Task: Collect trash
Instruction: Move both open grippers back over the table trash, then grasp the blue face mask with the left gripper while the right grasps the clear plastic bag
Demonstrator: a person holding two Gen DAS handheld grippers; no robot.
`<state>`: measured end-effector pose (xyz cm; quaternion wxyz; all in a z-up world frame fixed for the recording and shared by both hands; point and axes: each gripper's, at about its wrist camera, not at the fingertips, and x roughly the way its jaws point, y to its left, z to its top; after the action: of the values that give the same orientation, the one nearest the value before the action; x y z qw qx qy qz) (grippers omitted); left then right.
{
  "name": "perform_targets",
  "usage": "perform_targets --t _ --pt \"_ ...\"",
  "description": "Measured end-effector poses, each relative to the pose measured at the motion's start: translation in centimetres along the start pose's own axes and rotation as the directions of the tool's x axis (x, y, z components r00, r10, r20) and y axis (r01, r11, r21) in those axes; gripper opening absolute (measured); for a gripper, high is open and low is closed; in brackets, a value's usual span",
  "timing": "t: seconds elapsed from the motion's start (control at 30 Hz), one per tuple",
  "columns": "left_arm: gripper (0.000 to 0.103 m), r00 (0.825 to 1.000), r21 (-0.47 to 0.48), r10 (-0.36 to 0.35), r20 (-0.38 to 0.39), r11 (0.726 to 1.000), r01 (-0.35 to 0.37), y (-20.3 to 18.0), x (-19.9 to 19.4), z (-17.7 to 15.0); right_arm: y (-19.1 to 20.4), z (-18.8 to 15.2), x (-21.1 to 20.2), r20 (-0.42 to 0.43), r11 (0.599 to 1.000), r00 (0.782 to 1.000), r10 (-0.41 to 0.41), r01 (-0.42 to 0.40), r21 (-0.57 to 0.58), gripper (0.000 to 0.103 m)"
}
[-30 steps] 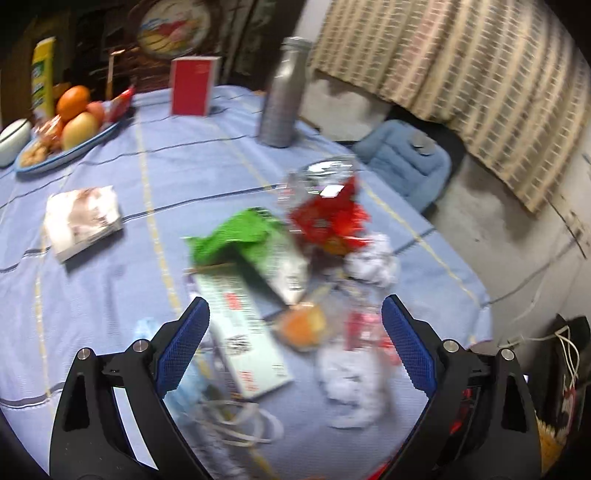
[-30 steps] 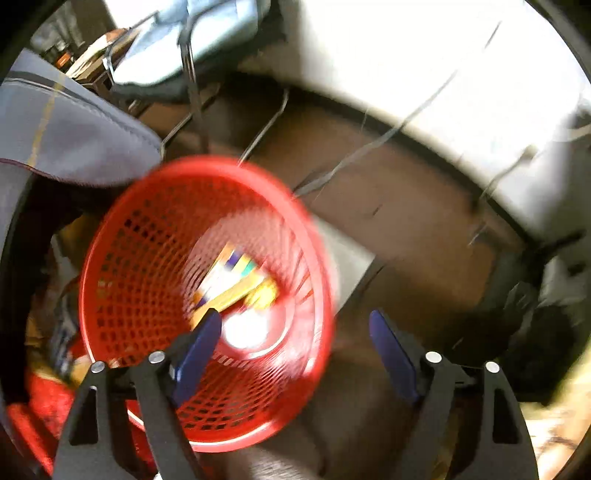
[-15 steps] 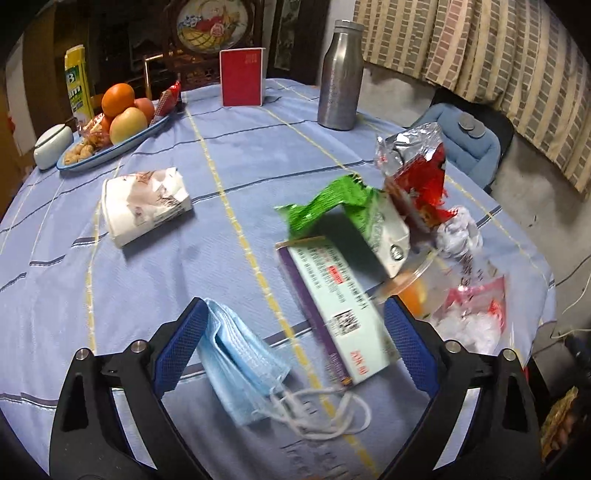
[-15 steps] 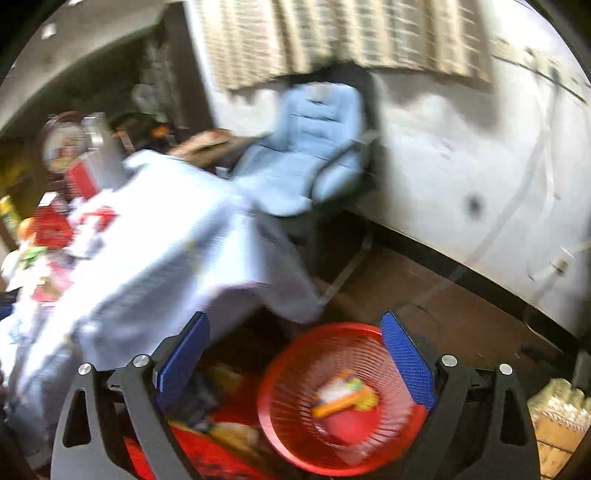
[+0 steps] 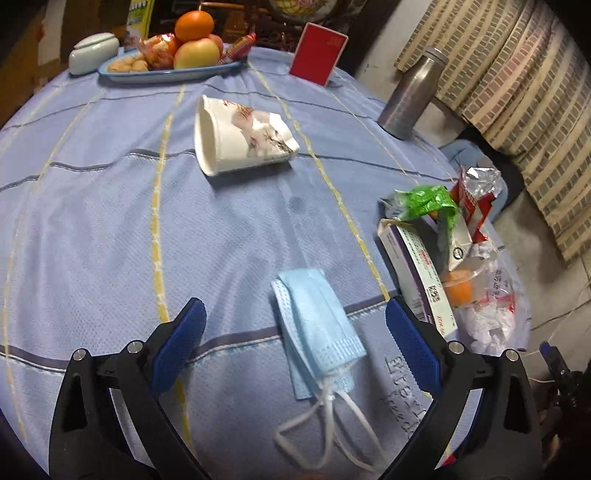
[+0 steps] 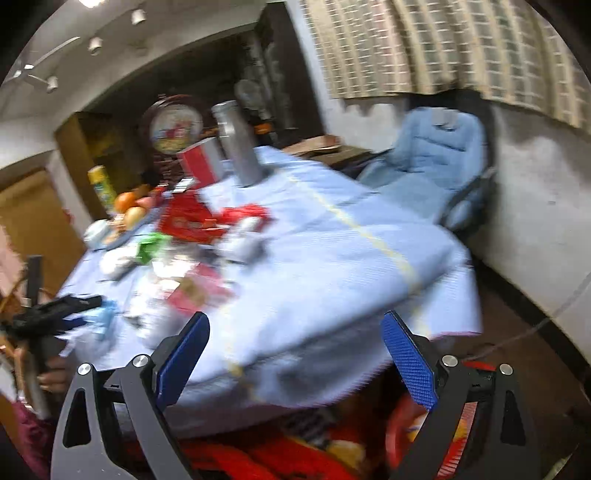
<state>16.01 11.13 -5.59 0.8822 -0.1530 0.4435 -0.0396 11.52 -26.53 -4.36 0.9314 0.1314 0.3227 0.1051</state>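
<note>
Jaws wide over crumpled pleated face mask (image 5: pixel 317 317).

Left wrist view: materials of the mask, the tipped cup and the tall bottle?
Face mask: looks like nonwoven fabric, matte, pleated, with white elastic loops. Paper cup: likely coated paper, printed, its base crushed in soft creases. Bottle: probably brushed stainless steel, a dull grey sheen with soft highlights.

Between the left gripper's (image 5: pixel 293 334) blue pads lies a pale blue mask (image 5: pixel 319 328) with white loops, on a light blue cloth (image 5: pixel 110 206) striped yellow and grey. Ahead sits a white cup (image 5: pixel 240 136) with a reddish print; to the right, a green wrapper (image 5: pixel 428 199), a red-and-silver bag (image 5: pixel 476 192) and a white-and-purple box (image 5: pixel 417 269). Far ahead are a red card (image 5: pixel 317 53), a grey bottle (image 5: pixel 412 94) and 1 orange (image 5: pixel 194 24).
</note>
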Motion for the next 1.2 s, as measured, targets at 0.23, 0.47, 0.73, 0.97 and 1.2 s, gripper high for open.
perform_targets --t 0.23,0.47,0.73,0.97,1.2 --pt "0.095 0.999 0.12 -0.014 0.03 0.993 0.01 -2.3 -0.3 -0.6 6.5 0.0 2.7 -0.037 0.988 0.995 0.091 -0.095 -0.121 0.09" --pt "0.095 0.998 0.11 -0.07 0.0 0.992 0.07 -2.0 0.2 -0.3 7.2 1.7 6.6 -0.088 0.994 0.994 0.07 -0.077 -0.08 0.09" --pt "0.095 0.993 0.088 -0.115 -0.036 0.989 0.118 -1.7 0.6 -0.2 5.8 2.6 10.1 -0.157 0.977 0.968 0.198 -0.181 0.112 0.041" --pt "0.095 0.991 0.1 -0.122 -0.05 0.987 0.126 -2.0 0.7 -0.3 5.3 4.3 6.5 -0.019 0.973 0.978 0.21 -0.207 0.104 0.028" --pt "0.095 0.996 0.144 -0.06 -0.071 0.987 0.07 -2.6 0.5 -0.7 3.0 5.0 3.7 0.07 0.973 0.98 0.187 -0.195 0.126 0.028"
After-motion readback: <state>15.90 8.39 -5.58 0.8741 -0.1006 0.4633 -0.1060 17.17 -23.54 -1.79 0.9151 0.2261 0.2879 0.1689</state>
